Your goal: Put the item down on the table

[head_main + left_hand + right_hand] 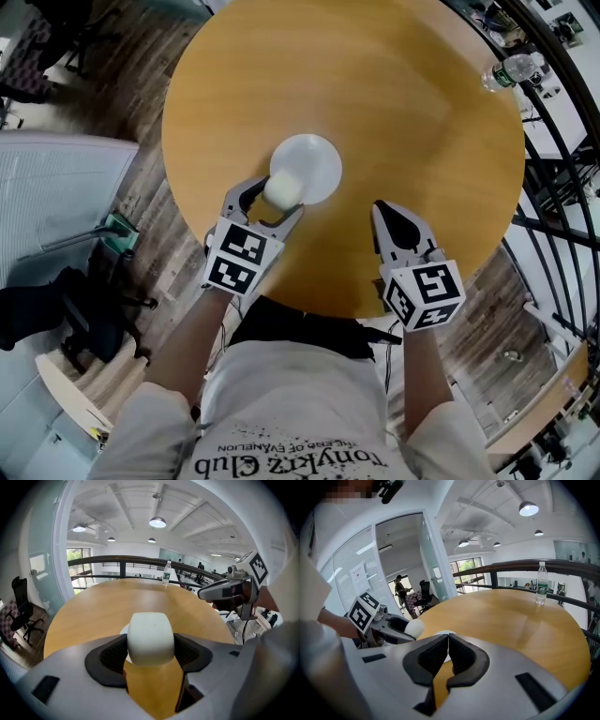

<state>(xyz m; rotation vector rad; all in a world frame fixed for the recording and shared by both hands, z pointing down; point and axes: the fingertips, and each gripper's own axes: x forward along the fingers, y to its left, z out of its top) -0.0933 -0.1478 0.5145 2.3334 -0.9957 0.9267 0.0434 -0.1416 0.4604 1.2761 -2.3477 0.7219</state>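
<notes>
While clamped between the jaws of the left gripper (pixel 274 201), a smooth, matte white rounded item (pixel 281 188) is held at the near edge of a white round plate (pixel 323 164).
Black ribbed pads (pixel 110 656) are pressed against the item's two sides, above the glossy round wooden table (pixel 422 122). Further right, the jaws of the right gripper (pixel 382 211) are closed together on nothing. A clear plastic bottle (pixel 511 70) with a green label is stood at the table's far right edge; its print cannot be read.
</notes>
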